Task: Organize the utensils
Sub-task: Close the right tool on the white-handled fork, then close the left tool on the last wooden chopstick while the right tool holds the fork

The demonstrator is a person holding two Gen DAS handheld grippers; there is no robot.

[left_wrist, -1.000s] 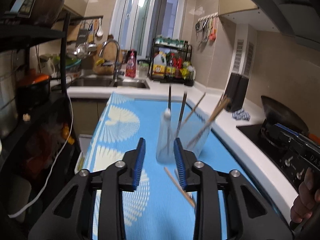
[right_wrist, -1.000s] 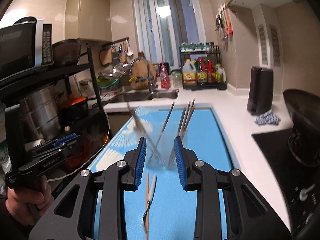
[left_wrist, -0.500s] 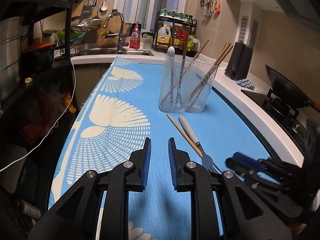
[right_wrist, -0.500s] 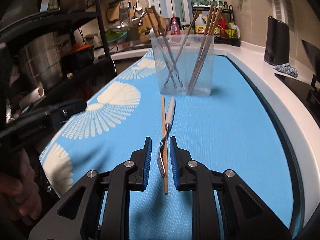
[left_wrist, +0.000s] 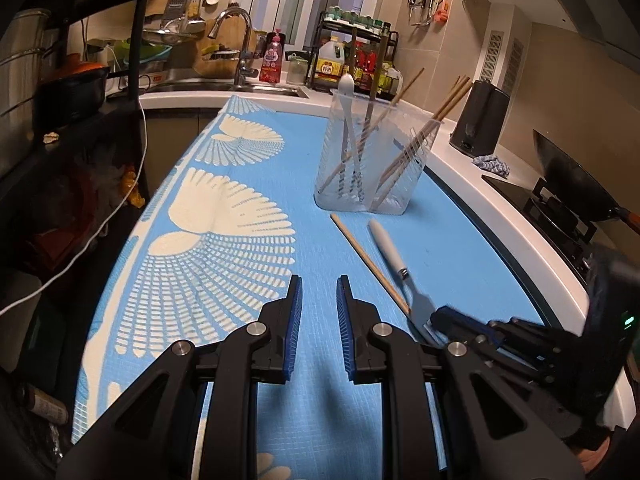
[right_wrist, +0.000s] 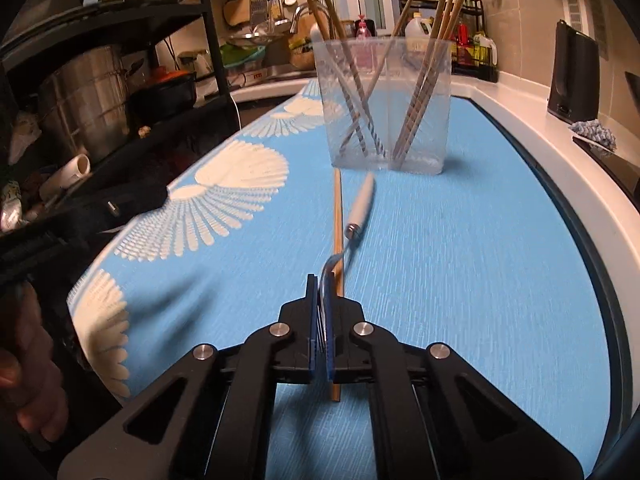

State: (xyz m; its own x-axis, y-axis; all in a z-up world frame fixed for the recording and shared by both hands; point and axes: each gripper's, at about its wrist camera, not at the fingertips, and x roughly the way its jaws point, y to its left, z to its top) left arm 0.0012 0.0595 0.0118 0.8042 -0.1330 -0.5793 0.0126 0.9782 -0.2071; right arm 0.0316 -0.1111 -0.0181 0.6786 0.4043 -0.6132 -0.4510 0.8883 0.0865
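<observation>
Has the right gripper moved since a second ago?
Yes. The right gripper dropped toward the blue mat, nearer the clear holder; jaws just closed on the fork.

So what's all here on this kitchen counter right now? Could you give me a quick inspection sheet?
Surface: blue mat with white fan patterns, on a white counter.
Job's things: clear holder with chopsticks and utensils upright; fork and loose chopstick lying side by side on the mat.
Clutter: nothing seen on the mat.
Grippers: right gripper has just closed on the fork's tines; left gripper slightly open, holding nothing.
Cables: white cable hanging by the left shelf.
Surroundings: sink tap, bottle rack, wok.
</observation>
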